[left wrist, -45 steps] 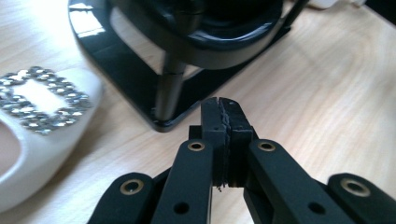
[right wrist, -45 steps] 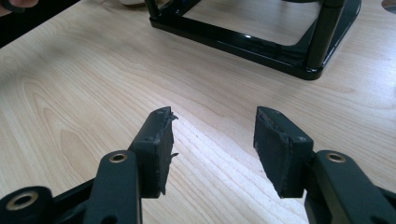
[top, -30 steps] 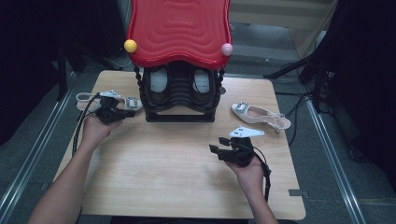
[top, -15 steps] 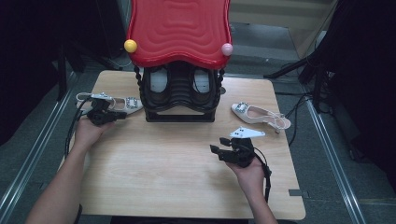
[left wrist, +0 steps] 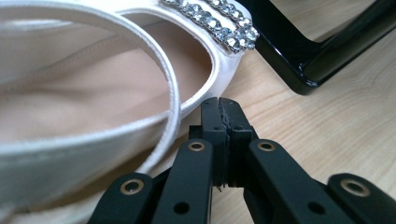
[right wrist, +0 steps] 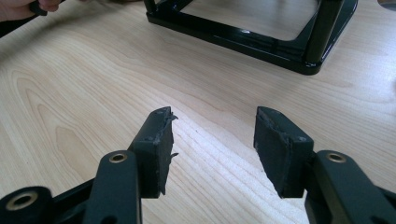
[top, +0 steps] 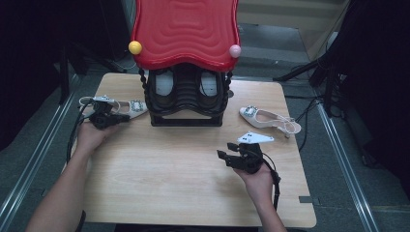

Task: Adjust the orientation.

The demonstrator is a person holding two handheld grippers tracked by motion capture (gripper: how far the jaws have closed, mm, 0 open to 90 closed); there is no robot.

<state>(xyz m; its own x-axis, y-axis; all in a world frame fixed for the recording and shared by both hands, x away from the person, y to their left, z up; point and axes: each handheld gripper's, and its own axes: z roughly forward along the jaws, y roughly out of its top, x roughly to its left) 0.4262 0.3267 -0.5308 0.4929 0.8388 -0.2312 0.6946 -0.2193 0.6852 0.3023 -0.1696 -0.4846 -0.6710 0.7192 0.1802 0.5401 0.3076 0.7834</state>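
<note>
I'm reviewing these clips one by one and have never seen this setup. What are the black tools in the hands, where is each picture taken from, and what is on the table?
A person holds a hand-held two-jaw claw in each hand; there is no robot arm. The high view looks down on a wooden table. The other two pictures come from cameras riding on each claw.

On the table stand a black shoe rack with a red wavy top, one pale jewelled shoe at the left and another at the right.

The left claw is shut, its tips beside the left shoe's rim, gripping nothing that I can see. The right claw is open above bare wood.

Wooden table (top: pixel 159 188): black rack (top: pixel 186 118), two white shoes (top: pixel 268 119).
</note>
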